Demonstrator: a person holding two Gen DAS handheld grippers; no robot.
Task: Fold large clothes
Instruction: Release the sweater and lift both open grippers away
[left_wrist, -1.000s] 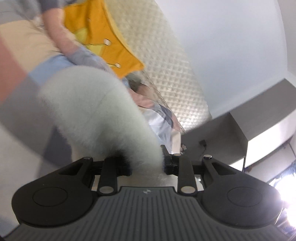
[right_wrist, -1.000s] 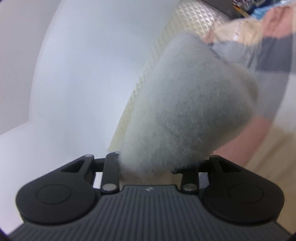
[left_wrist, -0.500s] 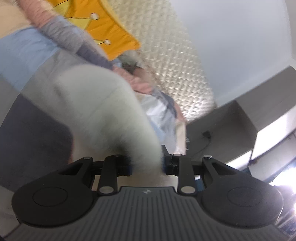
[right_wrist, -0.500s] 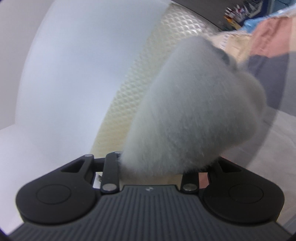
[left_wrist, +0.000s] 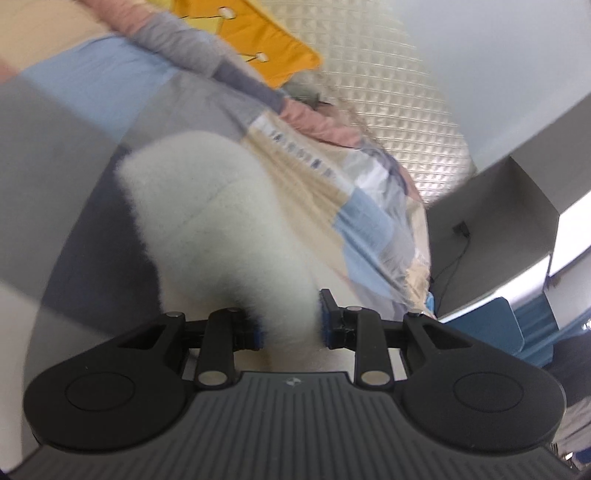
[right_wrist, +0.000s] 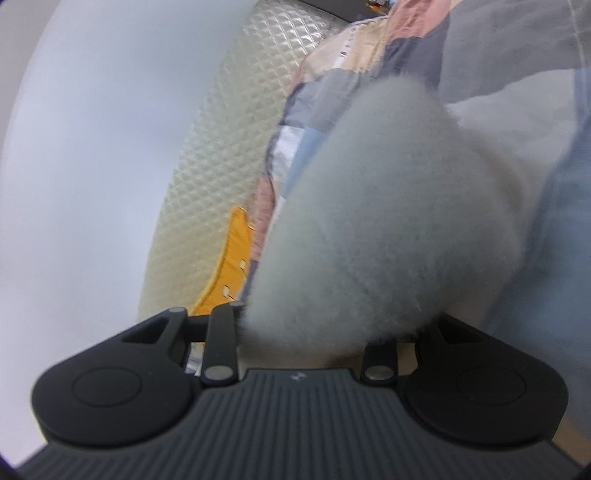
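Note:
A fluffy pale grey-white garment (left_wrist: 221, 221) hangs from my left gripper (left_wrist: 290, 325), which is shut on a bunch of its fabric. The same fuzzy garment (right_wrist: 388, 229) fills the right wrist view, and my right gripper (right_wrist: 306, 332) is shut on another part of it. The fleece hides most of both pairs of fingers. Both grippers hold the garment above a bed with a patchwork cover (left_wrist: 110, 96) in blue, grey, beige and pink blocks.
A cream quilted headboard (left_wrist: 388, 92) stands behind the bed, also in the right wrist view (right_wrist: 229, 129). An orange cushion (left_wrist: 266, 40) lies by it. A crumpled patchwork duvet (left_wrist: 369, 206) sits at the bed's head. A grey cabinet (left_wrist: 491, 229) and a blue chair (left_wrist: 491, 325) stand to the right.
Both grippers have swung down toward the bed with the garment still held. More of the bed cover and pillows fills both views, and less of the wall.

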